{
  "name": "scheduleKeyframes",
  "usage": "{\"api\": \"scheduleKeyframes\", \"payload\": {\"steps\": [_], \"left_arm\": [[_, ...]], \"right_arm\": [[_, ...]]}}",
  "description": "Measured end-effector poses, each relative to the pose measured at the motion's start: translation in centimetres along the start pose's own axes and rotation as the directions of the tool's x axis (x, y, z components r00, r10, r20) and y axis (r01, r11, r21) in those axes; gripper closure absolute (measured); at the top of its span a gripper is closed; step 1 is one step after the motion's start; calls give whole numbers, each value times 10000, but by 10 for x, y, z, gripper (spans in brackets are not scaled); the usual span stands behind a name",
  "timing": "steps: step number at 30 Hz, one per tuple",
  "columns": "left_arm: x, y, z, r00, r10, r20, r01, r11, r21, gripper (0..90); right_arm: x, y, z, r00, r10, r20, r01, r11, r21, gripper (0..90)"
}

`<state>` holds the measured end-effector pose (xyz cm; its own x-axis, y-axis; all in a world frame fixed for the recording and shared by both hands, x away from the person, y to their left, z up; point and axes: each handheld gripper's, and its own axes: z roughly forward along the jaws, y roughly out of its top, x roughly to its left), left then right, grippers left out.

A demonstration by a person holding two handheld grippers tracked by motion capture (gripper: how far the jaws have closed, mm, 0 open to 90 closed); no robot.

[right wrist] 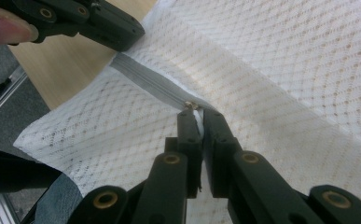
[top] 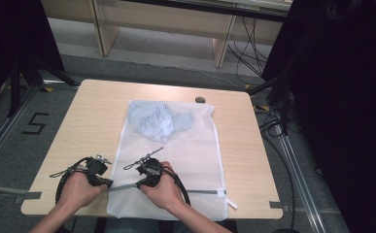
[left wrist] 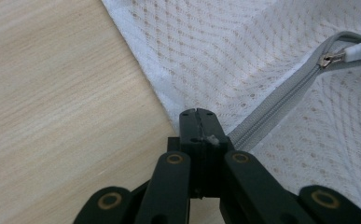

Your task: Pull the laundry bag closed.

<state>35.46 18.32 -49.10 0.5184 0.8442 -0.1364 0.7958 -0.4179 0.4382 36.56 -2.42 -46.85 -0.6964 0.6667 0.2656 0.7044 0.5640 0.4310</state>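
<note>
On the surface (top: 78, 116), the left hand-held gripper (left wrist: 197, 114) pinches the mesh bag's (top: 195, 141) zipper end while the right hand-held gripper (right wrist: 197, 114) pinches the pull (right wrist: 196, 116), which could slip if tugged askew.

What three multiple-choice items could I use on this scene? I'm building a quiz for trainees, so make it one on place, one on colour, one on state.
1. Where does the blue garment lie?
A. Inside the mesh bag, at its far end
B. On the bare table, left of the bag
C. On the floor

2. What colour is the zipper?
A. Red
B. Grey
C. Black

3. How does the right gripper stand?
A. Wide open above the bag
B. Lying unused on the table
C. Shut on the zipper pull

Answers:
1 A: the high view shows blue cloth through the mesh at the bag's far end.
2 B: the right gripper view shows a grey strip across the white mesh.
3 C: its jaws pinch the white pull tab at the slider.
</note>
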Motion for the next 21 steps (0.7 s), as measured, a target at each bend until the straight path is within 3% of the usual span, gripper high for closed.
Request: {"api": "scheduleKeyframes", "payload": {"steps": [4,12,21], "left_arm": [[1,0,-1,9999,108,38,-108,9999,131,898],[0,0,0,10000,5,14,-5,10000,9,898],[1,0,0,10000,-4,93,4,10000,54,898]], "right_arm": [[-1,-1,-2,9998,153,-116,-153,9999,53,870],[-5,-3,-2,9999,-105,56,105,9999,19,871],[-9,-6,-7,10000,34,-37,-33,10000,74,871]]}}
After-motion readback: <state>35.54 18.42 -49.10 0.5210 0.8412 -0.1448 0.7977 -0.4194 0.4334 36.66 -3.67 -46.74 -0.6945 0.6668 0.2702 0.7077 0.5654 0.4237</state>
